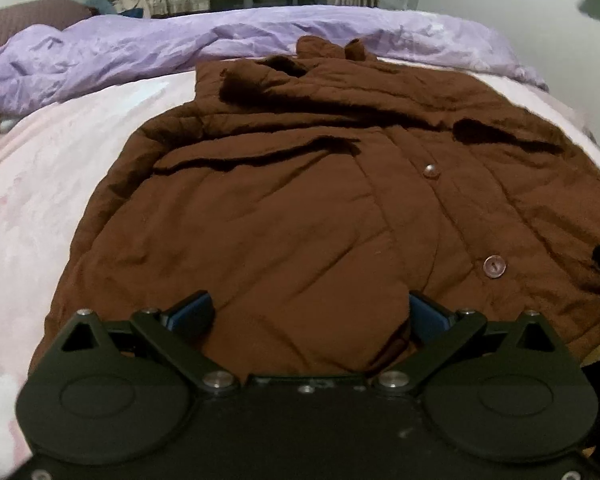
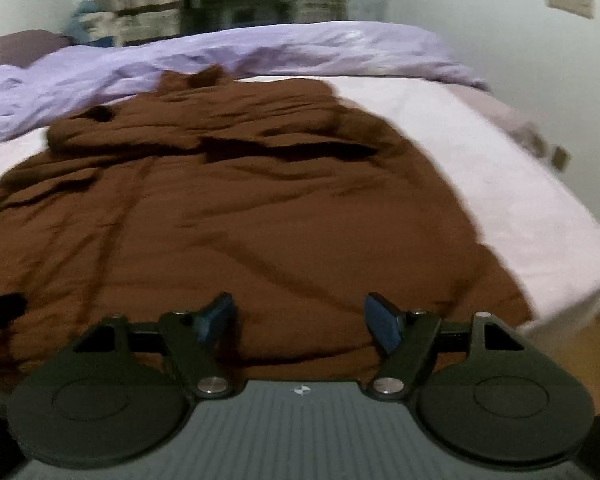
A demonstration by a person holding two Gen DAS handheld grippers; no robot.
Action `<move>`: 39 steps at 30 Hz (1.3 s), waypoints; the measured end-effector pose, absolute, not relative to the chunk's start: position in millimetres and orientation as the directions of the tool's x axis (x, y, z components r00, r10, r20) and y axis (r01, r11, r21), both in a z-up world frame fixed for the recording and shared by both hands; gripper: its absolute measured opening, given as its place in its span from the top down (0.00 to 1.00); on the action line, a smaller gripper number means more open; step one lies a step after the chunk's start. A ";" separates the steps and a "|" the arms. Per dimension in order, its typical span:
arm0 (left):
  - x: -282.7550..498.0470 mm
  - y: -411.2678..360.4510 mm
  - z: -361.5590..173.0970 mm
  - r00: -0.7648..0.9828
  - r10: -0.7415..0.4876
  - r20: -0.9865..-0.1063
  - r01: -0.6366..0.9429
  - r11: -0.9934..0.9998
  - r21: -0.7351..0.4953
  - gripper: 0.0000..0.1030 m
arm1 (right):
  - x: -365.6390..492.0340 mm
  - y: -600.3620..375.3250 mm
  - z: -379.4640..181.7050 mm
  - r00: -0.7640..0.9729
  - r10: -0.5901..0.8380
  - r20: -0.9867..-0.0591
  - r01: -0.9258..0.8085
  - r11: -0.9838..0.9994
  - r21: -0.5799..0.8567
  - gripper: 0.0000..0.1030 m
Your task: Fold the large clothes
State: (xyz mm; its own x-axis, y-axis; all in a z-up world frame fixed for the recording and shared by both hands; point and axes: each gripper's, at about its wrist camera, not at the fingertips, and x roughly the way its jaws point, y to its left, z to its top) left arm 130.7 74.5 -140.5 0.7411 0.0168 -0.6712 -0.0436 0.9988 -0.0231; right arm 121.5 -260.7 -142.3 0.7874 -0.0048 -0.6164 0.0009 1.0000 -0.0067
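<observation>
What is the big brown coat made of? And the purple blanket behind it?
The brown coat looks like soft, matte padded cloth, maybe cotton: stitched lines puff it into panels. Its buttons look like shiny plastic. The purple blanket seems thin, smooth fabric with a slight sheen and crisp crinkles; I can't tell the exact fibre.

Left tongs (image 1: 310, 316): matte black body, two round disc housings with a raised oval on each, triangular cut-outs on the outer brackets, silver pivot screws at the link arms, blue pads (image 1: 192, 314) on the fingertips. Right tongs (image 2: 300, 318): same black discs, linkage and silver pivot screws, blue pads (image 2: 382, 322), but the centre plate is grey and ribbed lengthwise, with a small white mark at its front edge. No cables or sleeves can be made out in either view.
</observation>
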 end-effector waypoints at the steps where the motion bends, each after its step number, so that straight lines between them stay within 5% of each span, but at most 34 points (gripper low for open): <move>1: 129.1 73.4 -138.1 0.747 0.023 -0.664 -0.042 0.999 -0.012 0.00 | 122.3 -264.7 -142.9 0.785 -0.043 -0.618 0.034 0.999 -0.027 0.19; 10: 127.6 68.7 -124.8 0.756 0.027 -0.654 -0.037 0.999 -0.001 0.00 | 116.5 -325.1 -145.4 0.772 -0.142 -0.619 0.191 0.981 0.013 0.19; 18: 115.9 100.2 -105.3 0.774 0.174 -0.609 -0.181 0.982 0.051 0.00 | 125.0 -331.9 -150.9 0.776 -0.136 -0.616 0.192 0.981 0.025 0.22; 25: 122.0 157.5 -147.9 0.659 0.293 -0.693 -0.316 0.944 0.098 0.00 | 114.2 -329.7 -140.1 0.810 -0.145 -0.568 0.211 0.976 0.052 0.25; 28: 117.0 173.5 -153.6 0.685 0.219 -0.695 -0.313 0.950 -0.010 0.00 | 131.0 -326.7 -156.9 0.766 -0.166 -0.620 0.226 0.974 0.018 0.25; 39: 116.3 173.1 -146.4 0.653 0.329 -0.682 -0.348 0.930 0.116 0.00 | 116.7 -316.6 -137.3 0.822 -0.142 -0.551 0.199 0.979 0.045 0.31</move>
State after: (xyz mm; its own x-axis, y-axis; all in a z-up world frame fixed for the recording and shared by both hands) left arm 116.3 173.1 -146.4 0.6526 0.3295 -0.6823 -0.3480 0.9302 0.1163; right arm 116.7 -316.6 -137.3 0.8222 -0.1416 -0.5514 0.1990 0.9790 0.0452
